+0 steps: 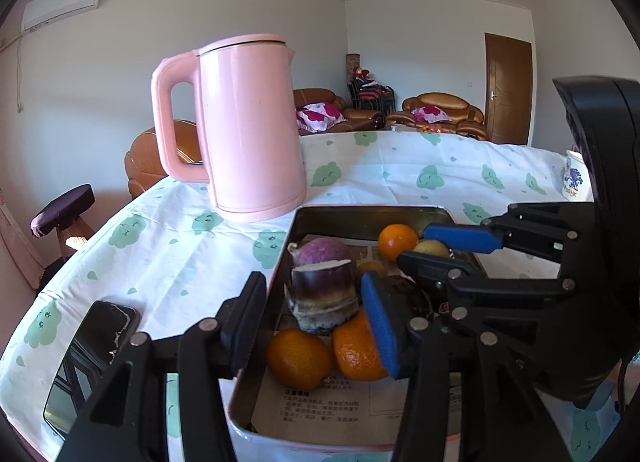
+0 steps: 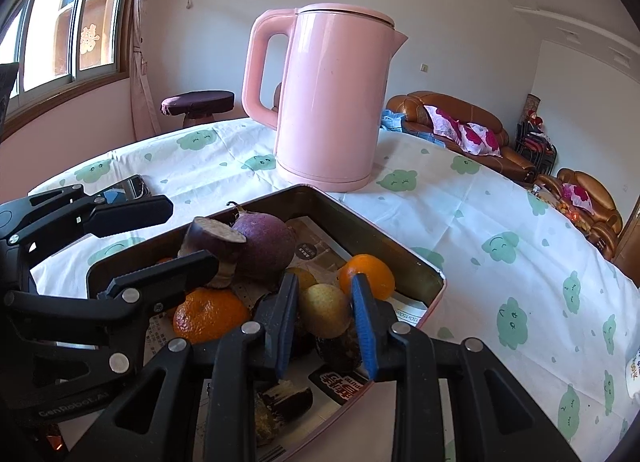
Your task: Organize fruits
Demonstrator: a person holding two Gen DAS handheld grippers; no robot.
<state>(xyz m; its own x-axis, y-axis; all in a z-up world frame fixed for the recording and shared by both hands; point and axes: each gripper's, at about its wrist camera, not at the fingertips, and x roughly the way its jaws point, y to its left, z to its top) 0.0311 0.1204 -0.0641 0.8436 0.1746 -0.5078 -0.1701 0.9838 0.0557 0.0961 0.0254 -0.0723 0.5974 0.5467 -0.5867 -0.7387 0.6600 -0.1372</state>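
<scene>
A metal tray [image 1: 320, 215] [image 2: 384, 240] lined with paper holds oranges [image 1: 298, 358] [image 2: 208, 314], a purple round fruit [image 1: 322, 252] [image 2: 264, 244], a cut sugarcane piece [image 1: 324, 298] [image 2: 214, 240] and a small yellow-green fruit [image 1: 432, 248] [image 2: 324, 310]. My left gripper [image 1: 316, 322] is open over the tray's near end, around the sugarcane piece and an orange. My right gripper [image 2: 326, 318] has its blue-padded fingers [image 2: 364, 318] on both sides of the yellow-green fruit; it also shows in the left wrist view [image 1: 416, 258].
A pink kettle [image 1: 244, 129] [image 2: 332, 101] stands just behind the tray. A phone [image 1: 90, 358] [image 2: 128, 187] lies left of the tray. A printed cup [image 1: 574, 177] stands at the right. The table has a white cloth with green clouds [image 1: 160, 246].
</scene>
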